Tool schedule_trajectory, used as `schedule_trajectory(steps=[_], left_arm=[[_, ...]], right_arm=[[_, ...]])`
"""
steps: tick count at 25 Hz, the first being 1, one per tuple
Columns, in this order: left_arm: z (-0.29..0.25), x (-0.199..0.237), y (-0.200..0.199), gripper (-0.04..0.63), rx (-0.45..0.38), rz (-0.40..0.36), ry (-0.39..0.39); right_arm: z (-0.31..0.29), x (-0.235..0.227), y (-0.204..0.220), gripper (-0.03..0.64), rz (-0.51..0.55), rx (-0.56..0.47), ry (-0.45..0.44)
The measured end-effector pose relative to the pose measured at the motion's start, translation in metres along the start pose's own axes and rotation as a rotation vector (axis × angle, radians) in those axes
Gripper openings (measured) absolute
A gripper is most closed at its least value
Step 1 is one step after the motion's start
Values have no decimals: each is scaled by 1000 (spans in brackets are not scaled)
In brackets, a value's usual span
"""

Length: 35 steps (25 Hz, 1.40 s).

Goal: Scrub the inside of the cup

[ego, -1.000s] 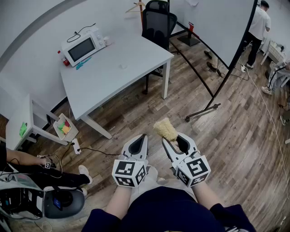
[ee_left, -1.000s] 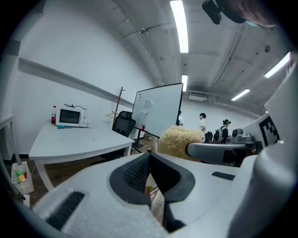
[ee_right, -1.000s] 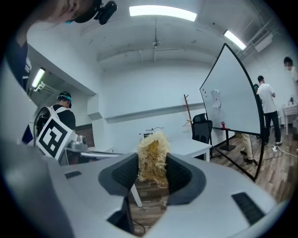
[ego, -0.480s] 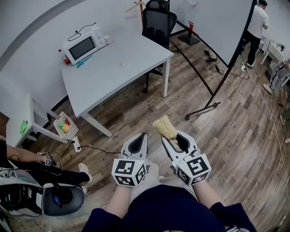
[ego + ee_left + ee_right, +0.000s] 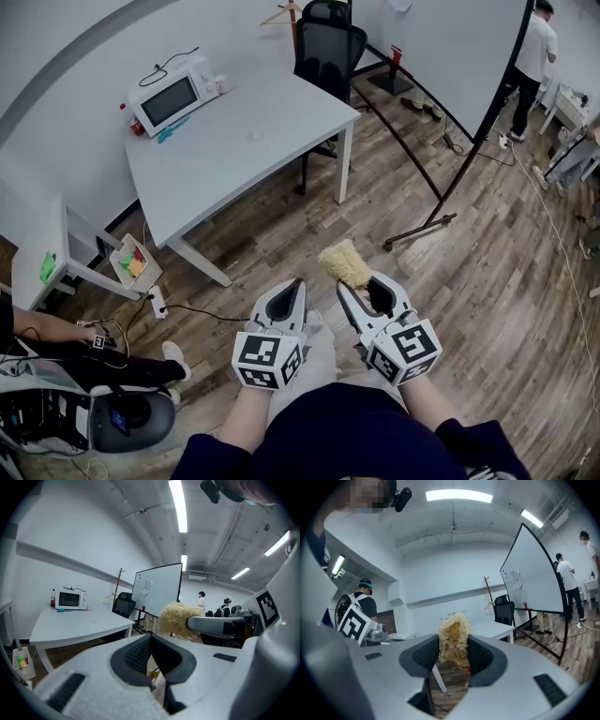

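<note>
My right gripper [image 5: 361,284] is shut on a straw-coloured fibrous scrubber [image 5: 344,264], whose tuft sticks out past the fingertips. In the right gripper view the scrubber [image 5: 453,639] fills the gap between the dark pads. My left gripper [image 5: 286,302] is held just left of it at lap height, shut with nothing in it; its jaws meet in the left gripper view [image 5: 151,651], where the scrubber [image 5: 176,619] shows to the right. I cannot make out a cup. A small pale thing [image 5: 253,137] lies on the white table [image 5: 281,103], too small to tell.
The table stands ahead over wooden flooring, with a microwave [image 5: 169,98] at its far left corner. A black office chair [image 5: 328,42] is behind it and a whiteboard on a stand [image 5: 450,66] to the right. People stand at the far right; equipment sits at lower left.
Both grippers have stayed nearly in place, the right one drifting slightly to the right with the scrubber. People at the far right have shifted.
</note>
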<state>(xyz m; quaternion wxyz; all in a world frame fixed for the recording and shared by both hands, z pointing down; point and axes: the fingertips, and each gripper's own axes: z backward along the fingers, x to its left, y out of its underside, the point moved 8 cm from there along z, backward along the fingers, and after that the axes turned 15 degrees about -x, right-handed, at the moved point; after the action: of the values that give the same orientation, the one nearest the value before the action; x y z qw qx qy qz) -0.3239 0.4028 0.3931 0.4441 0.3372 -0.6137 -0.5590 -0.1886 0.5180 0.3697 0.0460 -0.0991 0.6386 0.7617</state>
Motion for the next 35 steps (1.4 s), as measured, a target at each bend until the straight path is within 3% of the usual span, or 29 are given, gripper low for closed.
schedule_trajectory(steps=[5, 10, 35], left_arm=[[-21, 12, 1, 18, 7, -21, 6], [-47, 40, 3, 17, 12, 18, -4], [-206, 216, -18, 18, 49, -25, -30]], right_arm=[[-17, -10, 2, 175, 4, 6, -8], [-51, -25, 6, 175, 1, 9, -4], [-288, -98, 19, 178, -15, 21, -22]])
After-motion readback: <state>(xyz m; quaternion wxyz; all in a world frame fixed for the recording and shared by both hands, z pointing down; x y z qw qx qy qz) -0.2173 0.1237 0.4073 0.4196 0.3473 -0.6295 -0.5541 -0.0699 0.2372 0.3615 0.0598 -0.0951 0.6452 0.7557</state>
